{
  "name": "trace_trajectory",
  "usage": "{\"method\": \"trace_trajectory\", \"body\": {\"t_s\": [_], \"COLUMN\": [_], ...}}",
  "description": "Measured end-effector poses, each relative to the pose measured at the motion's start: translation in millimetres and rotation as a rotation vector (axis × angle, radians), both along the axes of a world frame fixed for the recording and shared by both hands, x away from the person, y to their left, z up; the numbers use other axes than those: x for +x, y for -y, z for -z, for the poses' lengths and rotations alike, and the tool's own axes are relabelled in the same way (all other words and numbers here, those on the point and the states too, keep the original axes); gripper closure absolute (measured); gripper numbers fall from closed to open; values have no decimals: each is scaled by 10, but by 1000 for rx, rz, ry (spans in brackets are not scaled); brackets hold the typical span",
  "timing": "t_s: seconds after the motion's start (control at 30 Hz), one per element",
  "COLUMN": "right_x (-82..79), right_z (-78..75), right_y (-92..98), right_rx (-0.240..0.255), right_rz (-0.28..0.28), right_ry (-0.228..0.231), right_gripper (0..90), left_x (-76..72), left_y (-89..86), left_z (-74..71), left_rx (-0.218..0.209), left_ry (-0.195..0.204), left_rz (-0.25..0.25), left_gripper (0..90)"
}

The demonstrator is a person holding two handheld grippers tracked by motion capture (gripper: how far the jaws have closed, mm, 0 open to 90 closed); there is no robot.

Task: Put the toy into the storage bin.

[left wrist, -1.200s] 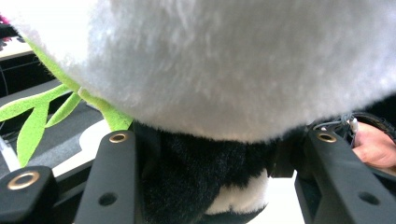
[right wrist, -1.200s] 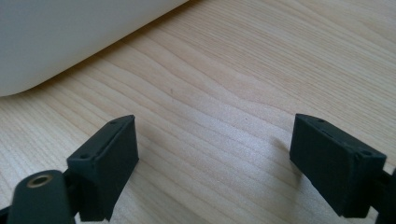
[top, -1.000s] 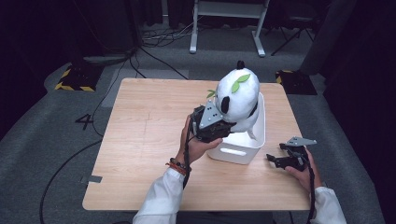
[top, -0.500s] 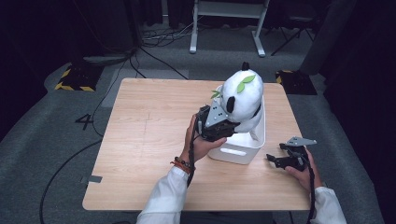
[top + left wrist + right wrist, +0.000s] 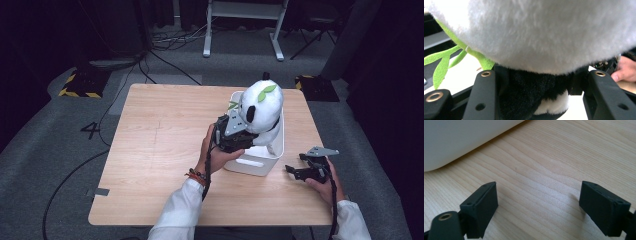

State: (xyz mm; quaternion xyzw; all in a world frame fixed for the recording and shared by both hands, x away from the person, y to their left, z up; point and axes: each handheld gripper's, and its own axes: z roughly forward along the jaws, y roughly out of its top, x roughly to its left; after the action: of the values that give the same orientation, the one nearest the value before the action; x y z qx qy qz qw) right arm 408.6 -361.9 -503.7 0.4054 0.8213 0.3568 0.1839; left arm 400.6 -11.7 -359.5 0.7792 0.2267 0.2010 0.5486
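Note:
A white and black panda plush (image 5: 262, 102) with green leaves on its head stands upright in the white bin (image 5: 250, 165), its lower body below the rim. My left gripper (image 5: 250, 137) comes from the left and is shut on the plush's black neck. In the left gripper view the two jaws press into the black fur of the panda plush (image 5: 544, 32), with my left gripper (image 5: 535, 85) just below the white head. A green leaf (image 5: 441, 62) hangs at the left. My right gripper (image 5: 295, 172) rests open on the table, right of the bin; my right gripper (image 5: 539, 205) holds nothing.
The wooden table (image 5: 160, 150) carries the bin at its right half. The bin's wall (image 5: 456, 137) is close in front of the right gripper. Grey floor with cables and a white frame (image 5: 240, 25) lies beyond the far edge.
The left gripper and the panda have shifted slightly right, and the plush now stands more upright in the bin. The right gripper has not moved.

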Motion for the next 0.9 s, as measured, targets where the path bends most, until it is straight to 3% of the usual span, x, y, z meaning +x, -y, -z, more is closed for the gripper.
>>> {"method": "trace_trajectory", "body": {"t_s": [0.9], "right_x": [0], "right_z": [0], "right_y": [0], "right_rx": [0], "right_rz": [0], "right_ry": [0], "right_gripper": [153], "left_x": [51], "left_y": [38], "left_z": [228], "left_rx": [48], "left_ry": [-48], "left_rz": [-7], "left_gripper": [481]}}
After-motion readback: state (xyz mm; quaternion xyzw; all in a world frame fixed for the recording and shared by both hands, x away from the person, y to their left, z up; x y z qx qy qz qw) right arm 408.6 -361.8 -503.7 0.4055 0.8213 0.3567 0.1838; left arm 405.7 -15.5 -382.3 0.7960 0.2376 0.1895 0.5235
